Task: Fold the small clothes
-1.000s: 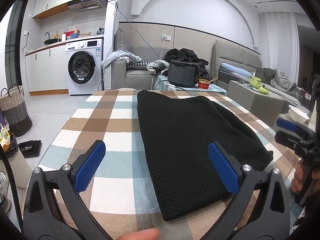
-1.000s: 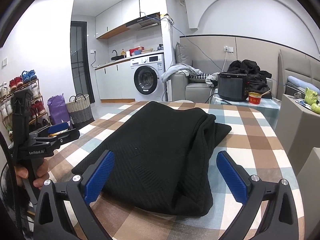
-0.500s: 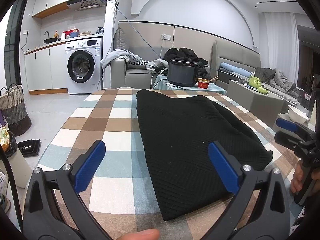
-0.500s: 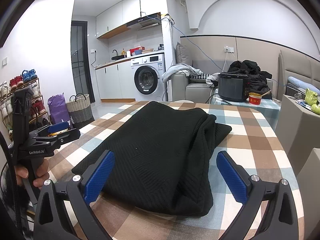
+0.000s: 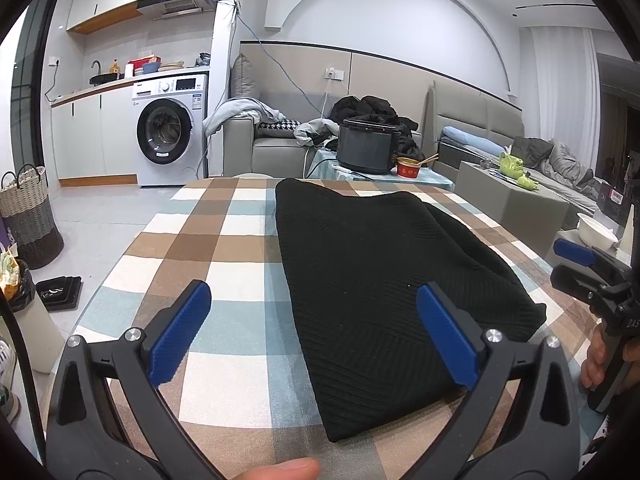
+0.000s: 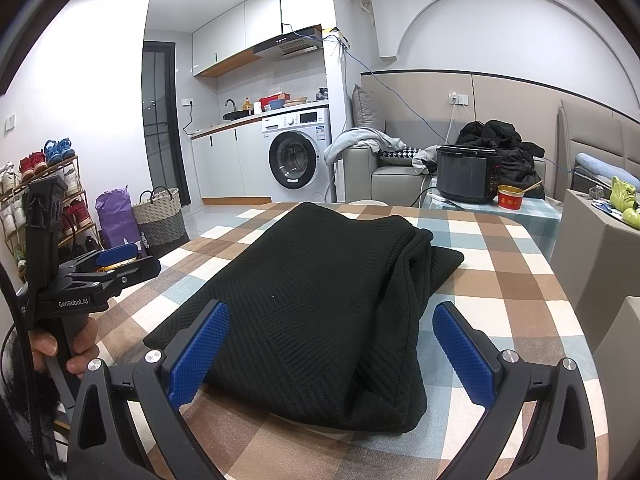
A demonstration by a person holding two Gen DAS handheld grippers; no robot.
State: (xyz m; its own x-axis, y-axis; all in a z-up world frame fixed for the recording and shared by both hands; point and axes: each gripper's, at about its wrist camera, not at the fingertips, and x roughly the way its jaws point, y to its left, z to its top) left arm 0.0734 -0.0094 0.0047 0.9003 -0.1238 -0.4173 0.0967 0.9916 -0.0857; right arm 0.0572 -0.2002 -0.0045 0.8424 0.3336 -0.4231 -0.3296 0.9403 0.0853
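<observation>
"GenRobot.AI" stands on the left gripper point(image 6: 120, 262) body.

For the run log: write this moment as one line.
left gripper: open, empty | right gripper: open, empty | black knit garment: folded on checked tablecloth

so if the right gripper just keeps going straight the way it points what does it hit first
Most likely the black knit garment: the open right gripper points at its near folded edge on the checked tablecloth. Height above the cloth is unclear.
</observation>
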